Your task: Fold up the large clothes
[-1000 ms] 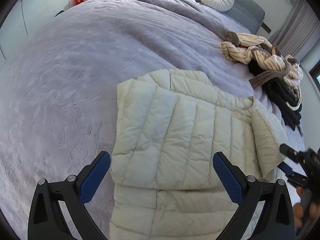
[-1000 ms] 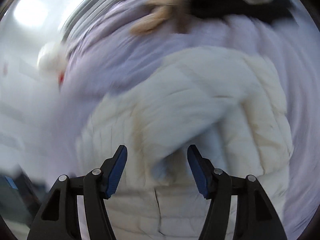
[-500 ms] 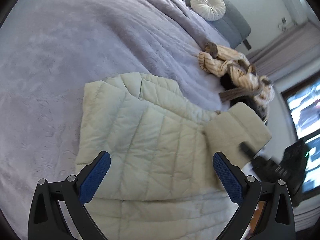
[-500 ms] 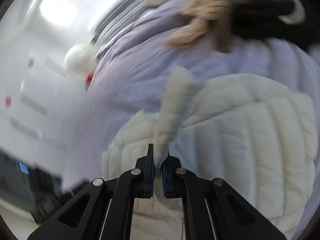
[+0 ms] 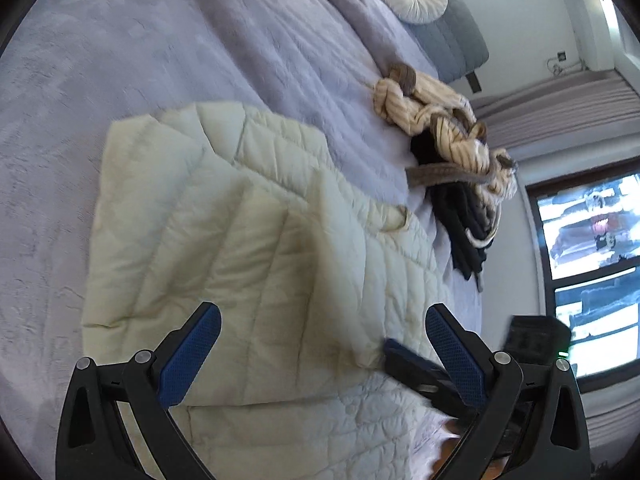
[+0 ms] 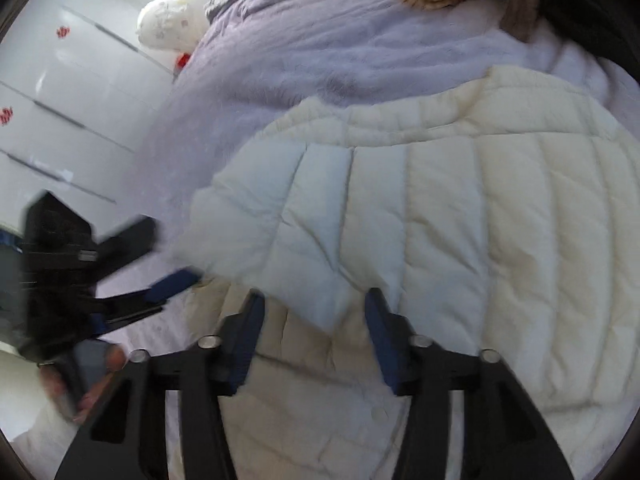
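A cream quilted down jacket [image 5: 256,248] lies partly folded on the bed's lilac blanket [image 5: 160,40], with both sleeves laid across its body. The left hand-held gripper [image 5: 320,348] hangs above the jacket's lower part with its jaws wide apart and nothing between them. The right hand-held gripper [image 6: 314,332] has just been opening; its jaws now stand apart over the edge of the folded sleeve, and the pads do not press on it. A striped beige garment [image 5: 436,120] and dark clothes [image 5: 464,224] lie bunched near the bed's far edge, beyond the jacket.
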